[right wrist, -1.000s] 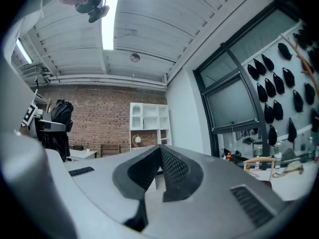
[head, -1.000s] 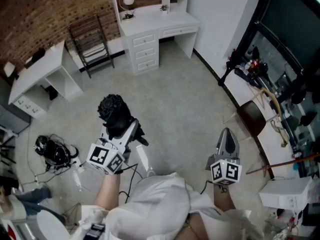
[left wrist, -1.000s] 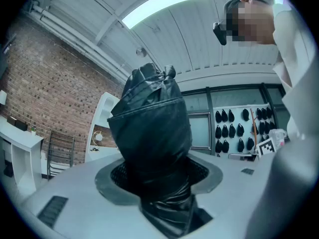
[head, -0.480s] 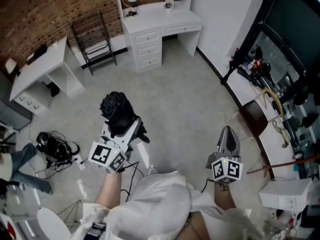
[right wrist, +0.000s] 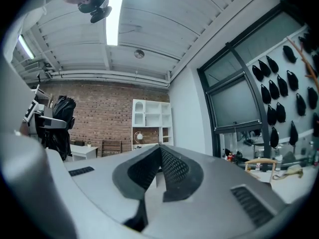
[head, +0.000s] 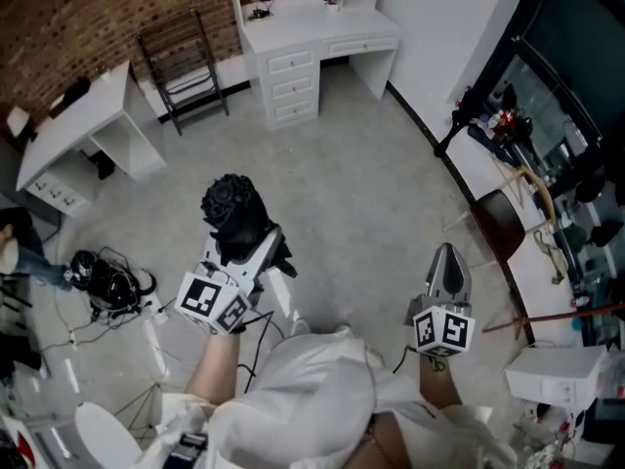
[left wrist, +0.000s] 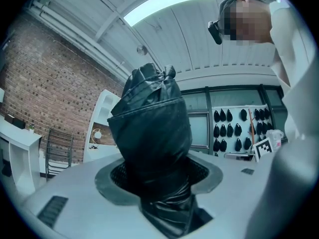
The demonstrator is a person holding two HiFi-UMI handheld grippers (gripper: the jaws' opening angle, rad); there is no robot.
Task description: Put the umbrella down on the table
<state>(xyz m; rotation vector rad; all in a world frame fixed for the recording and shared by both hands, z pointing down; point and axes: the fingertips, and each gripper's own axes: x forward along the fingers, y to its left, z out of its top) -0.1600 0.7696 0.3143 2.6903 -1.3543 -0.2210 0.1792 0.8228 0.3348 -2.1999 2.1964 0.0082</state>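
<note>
Folded black umbrella [head: 234, 218] is riding in the left gripper [head: 252, 250], up in the air over bare concrete floor [head: 361, 184], not lying on any table. In the left gripper view the umbrella [left wrist: 149, 133] is filling the gap btwn the jaws, w/ both pads pressing on its sleeved body. Its crumpled fabric end is poking out past the tips. So the left tongs are standing fairly wide, clamping the umbrella.

Right gripper [head: 447, 262] is hovering by the person's right side, well apart from the umbrella and pointing roughly the same way. In its own view the right gripper [right wrist: 159, 156] is showing jaws brought together, pads meeting at the tips, nothing btwn them.

Person's white top [head: 312, 389] is filling the bottom of the head view, w/ both forearms reaching out from it.

Further out, a cable tangle [head: 103, 283] is lying on the floor left of the left gripper. A white desk [head: 83, 125] is standing at upper left. A black folding chair [head: 186, 66] is standing beside it against the brick wall [head: 68, 18]. A white vanity desk w/ drawers [head: 312, 42] is standing at top centre. On the right, a brown chair [head: 493, 225] is sitting next to a long cluttered table [head: 469, 174].
</note>
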